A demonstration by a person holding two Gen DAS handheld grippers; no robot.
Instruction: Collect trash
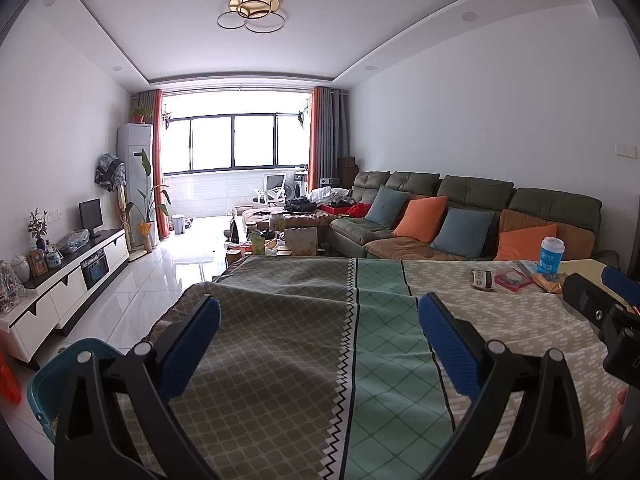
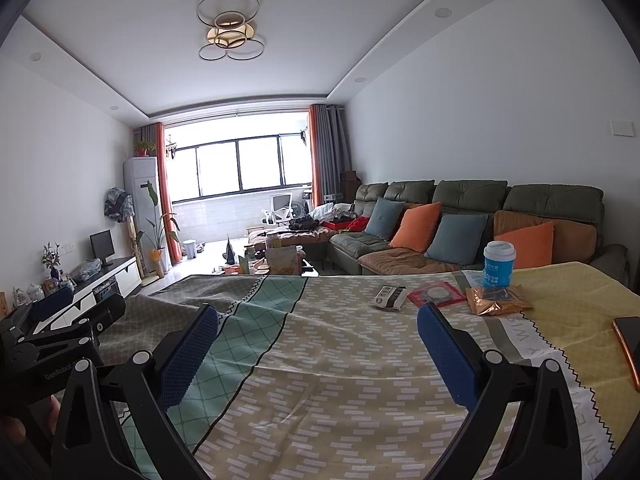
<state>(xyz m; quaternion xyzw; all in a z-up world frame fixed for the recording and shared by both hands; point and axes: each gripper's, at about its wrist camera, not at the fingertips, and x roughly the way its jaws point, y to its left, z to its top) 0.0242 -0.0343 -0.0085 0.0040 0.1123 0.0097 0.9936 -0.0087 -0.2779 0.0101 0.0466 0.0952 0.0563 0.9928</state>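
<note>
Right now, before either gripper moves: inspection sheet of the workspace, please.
Surface: patterned tablecloth, wrinkled.
Job's things: blue-and-white cup, upright; orange wrapper at its base; red packet; black-and-white packet; teal bin at the table's left edge.
Clutter: phone at the right edge.
Grippers: left gripper and right gripper hold nothing, jaws open.
Cables: nothing seen.
Surroundings: green sofa, TV cabinet.

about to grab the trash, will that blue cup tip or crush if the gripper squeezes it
The cup stands tall and narrow on soft cloth, so a sideways push would probably tip it. It looks like lidded paper, likely light and crushable under a hard squeeze. Whether liquid is left inside cannot be seen. The right gripper is open and well short of it.
</note>
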